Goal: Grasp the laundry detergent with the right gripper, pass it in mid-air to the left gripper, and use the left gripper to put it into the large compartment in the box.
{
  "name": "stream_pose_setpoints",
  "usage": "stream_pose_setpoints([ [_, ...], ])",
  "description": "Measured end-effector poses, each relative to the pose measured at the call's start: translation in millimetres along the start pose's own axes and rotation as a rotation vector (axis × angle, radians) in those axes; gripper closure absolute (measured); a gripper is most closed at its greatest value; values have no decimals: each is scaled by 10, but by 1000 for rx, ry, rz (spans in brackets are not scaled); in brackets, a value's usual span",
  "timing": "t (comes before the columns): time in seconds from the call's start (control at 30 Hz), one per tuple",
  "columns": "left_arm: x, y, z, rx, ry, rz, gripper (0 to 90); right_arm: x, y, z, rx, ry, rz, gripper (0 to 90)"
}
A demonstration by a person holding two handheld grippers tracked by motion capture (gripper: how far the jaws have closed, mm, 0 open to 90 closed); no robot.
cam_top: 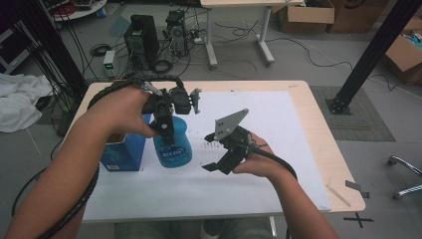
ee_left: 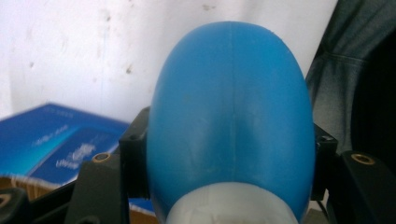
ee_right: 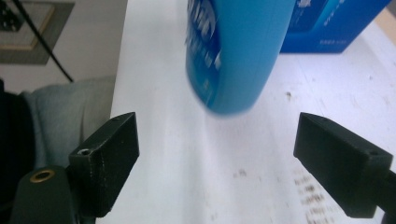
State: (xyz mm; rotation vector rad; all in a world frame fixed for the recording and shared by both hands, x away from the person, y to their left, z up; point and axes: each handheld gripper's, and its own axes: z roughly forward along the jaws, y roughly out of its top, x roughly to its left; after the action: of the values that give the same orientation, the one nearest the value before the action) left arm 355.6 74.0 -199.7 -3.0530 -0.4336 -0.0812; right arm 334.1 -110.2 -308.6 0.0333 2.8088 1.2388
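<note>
Right claw (cam_top: 211, 152) gapes wide and empty, off to the bottle's (cam_top: 172, 142) right, just beside it. Left claw (cam_top: 166, 124) clamps that blue bottle near its top, upright, raised above the white bench (cam_top: 278, 149).

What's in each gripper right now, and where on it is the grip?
The left gripper is clamped on the blue bottle at its upper shoulder, just below the white neck. The right gripper holds nothing; its jaws stand apart, with nothing between them.

Dim, even light; both gripper views blurred.
</note>
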Motion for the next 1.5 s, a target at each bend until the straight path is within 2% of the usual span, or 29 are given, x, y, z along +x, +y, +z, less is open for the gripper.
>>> stream_pose_setpoints([
  [0.03,49,-27,-46,5,1,-41,381,-8,2,-37,22,-1,0,126],
  [0.07,49,-27,-46,5,1,-41,380,-8,2,-37,22,-1,0,126],
  [0.1,93,-63,-91,7,2,-78,380,-27,-2,-89,65,-5,0,122],
  [0.13,93,-63,-91,7,2,-78,381,-35,-5,-110,87,-4,0,116],
  [0.17,142,-105,-151,9,-2,-116,380,-44,-9,-130,111,-7,0,111],
  [0.2,142,-105,-151,9,-2,-116,380,-44,-9,-130,111,-7,0,111],
  [0.23,164,-129,-185,8,-2,-138,380,-59,-17,-163,168,-9,-2,76],
  [0.27,188,-155,-222,9,-5,-157,380,-59,-17,-163,168,-9,-2,76],
  [0.37,271,-256,-361,-1,-18,-231,380,-81,-36,-218,270,-15,-1,20],
  [0.47,331,-330,-465,0,-24,-286,380,-94,-52,-250,320,-14,8,0],
  [0.7,517,-547,-698,25,-33,-455,379,-142,-116,-364,419,-10,27,0],
  [0.87,638,-704,-809,48,-39,-614,380,-169,-153,-437,455,-13,33,0],
  [1.0,716,-809,-876,66,-53,-715,380,-183,-179,-485,474,-15,37,0],
  [1.1,793,-909,-924,70,-78,-834,380,-186,-200,-498,482,-20,31,0],
  [1.13,802,-920,-926,75,-82,-846,380,-183,-204,-504,483,-24,29,0],
  [1.27,875,-996,-920,95,-93,-965,380,-180,-222,-519,481,-24,21,0],
  [1.47,1017,-1143,-890,110,-103,-1106,380,-177,-252,-544,496,-22,21,0],
  [1.5,1040,-1172,-884,109,-103,-1140,380,-175,-255,-549,497,-22,19,0],
])
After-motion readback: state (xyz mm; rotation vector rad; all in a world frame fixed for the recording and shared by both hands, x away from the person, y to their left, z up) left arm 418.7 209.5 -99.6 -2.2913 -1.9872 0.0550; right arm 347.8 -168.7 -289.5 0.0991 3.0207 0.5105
